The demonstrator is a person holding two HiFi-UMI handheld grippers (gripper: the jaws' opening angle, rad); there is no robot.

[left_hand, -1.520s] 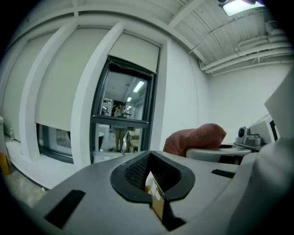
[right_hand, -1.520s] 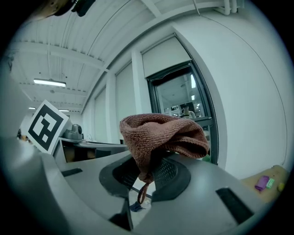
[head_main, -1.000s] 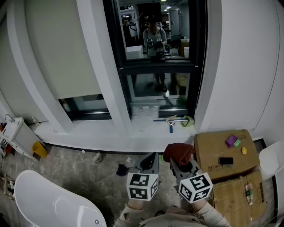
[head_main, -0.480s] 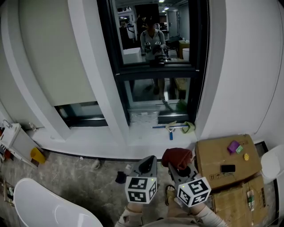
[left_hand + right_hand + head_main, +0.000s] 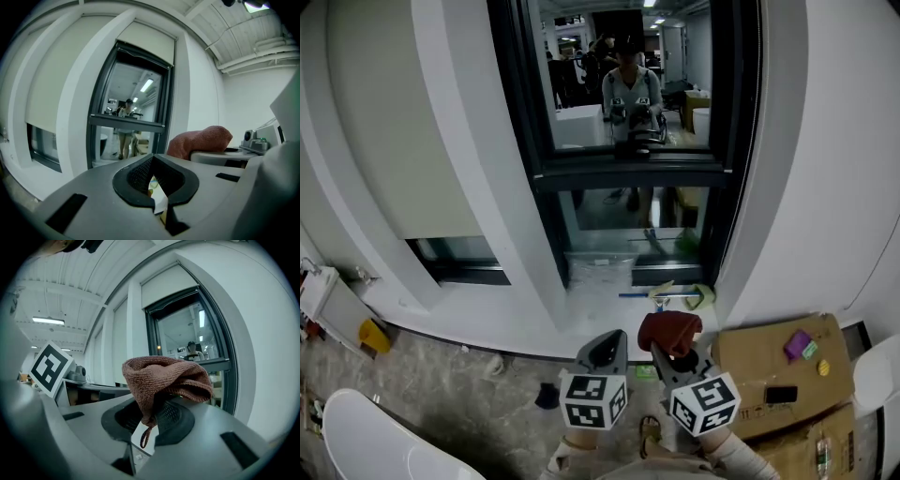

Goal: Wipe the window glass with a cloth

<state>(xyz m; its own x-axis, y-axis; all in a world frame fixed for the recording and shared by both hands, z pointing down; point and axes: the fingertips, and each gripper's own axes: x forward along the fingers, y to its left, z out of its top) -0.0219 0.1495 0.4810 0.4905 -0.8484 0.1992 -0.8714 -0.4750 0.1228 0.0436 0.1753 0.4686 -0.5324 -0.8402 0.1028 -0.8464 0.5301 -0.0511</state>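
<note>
Cloth (image 5: 164, 376): a bunched brown rag, pinched in my right gripper (image 5: 672, 349), whose jaws are clamped on it.
Window glass (image 5: 581, 94): straight ahead of the cloth and above it, well apart; the tall pane runs up and away from me.
Left gripper (image 5: 606, 345): jaws together, I think, with nothing in them; just beside the right.
Nearer arm: the right, lined up under the pane.

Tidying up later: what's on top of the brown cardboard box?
On the brown cardboard box: a purple object, a small green object, a small yellow object and a flat black phone-like slab. The right tool, holding a reddish-brown cloth, hides its near-left corner.
</note>
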